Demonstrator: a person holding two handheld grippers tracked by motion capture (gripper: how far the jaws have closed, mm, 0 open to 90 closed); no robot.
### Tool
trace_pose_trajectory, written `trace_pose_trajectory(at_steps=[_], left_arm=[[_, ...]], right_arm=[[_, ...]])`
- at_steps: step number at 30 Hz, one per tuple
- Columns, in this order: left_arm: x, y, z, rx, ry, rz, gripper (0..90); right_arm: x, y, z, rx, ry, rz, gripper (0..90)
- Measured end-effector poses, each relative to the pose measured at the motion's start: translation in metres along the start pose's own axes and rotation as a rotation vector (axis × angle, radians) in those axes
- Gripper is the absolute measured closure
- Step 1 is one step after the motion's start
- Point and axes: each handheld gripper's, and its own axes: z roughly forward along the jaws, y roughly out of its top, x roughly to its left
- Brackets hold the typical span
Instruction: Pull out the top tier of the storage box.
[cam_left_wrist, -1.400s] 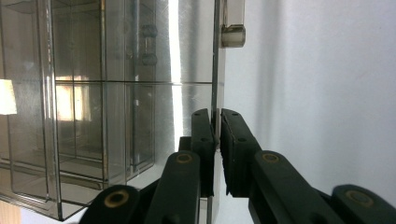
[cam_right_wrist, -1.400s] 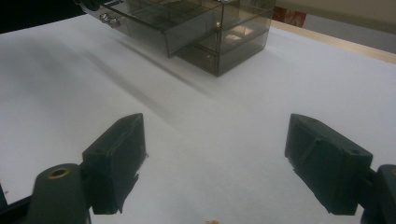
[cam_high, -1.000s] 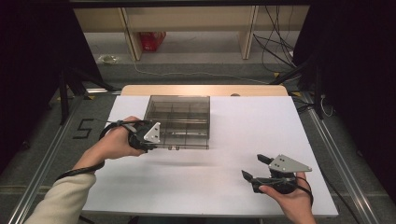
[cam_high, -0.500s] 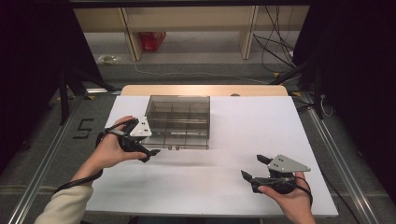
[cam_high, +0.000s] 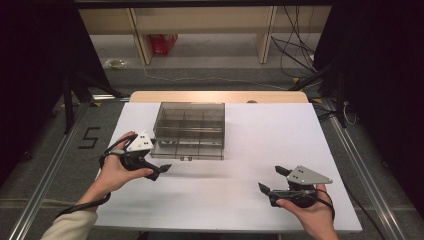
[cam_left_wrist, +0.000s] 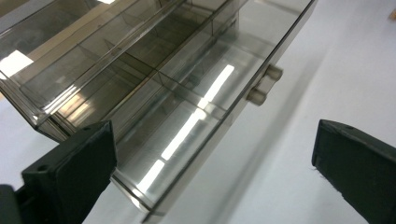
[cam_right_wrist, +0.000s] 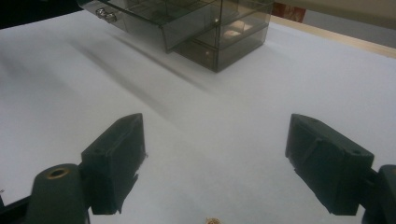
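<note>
Left tongs, just opened wide and empty, sit beside the smoked organiser box; a careless sweep could knock its protruding drawer. Right tongs gape empty.

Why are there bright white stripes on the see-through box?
In the left gripper view, the stripes are glare: lights above mirrored in the smoky clear plastic drawer box, which looks slightly soft close up. In the high view, the white table is brightly lit while the room around it is dark. In the right gripper view, the box throws a soft shadow toward the camera.
</note>
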Motion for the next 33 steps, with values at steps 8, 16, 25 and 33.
trace_pose_trajectory(at_steps=[8,16,25,33], left_arm=[[-0.018,-0.014,-0.009,-0.051,0.005,-0.046,0.0],[-0.036,-0.025,-0.010,-0.074,-0.001,-0.070,0.0],[-0.042,-0.030,-0.014,-0.087,-0.027,-0.105,0.0],[-0.042,-0.031,-0.014,-0.094,-0.024,-0.129,0.0]], right_arm=[[0.000,0.000,0.001,0.001,0.004,0.005,20.7],[-0.001,0.001,0.002,0.001,0.005,0.009,20.7],[-0.004,-0.001,0.003,0.005,0.001,0.021,20.6],[-0.003,0.000,0.002,0.000,0.000,0.010,19.8]])
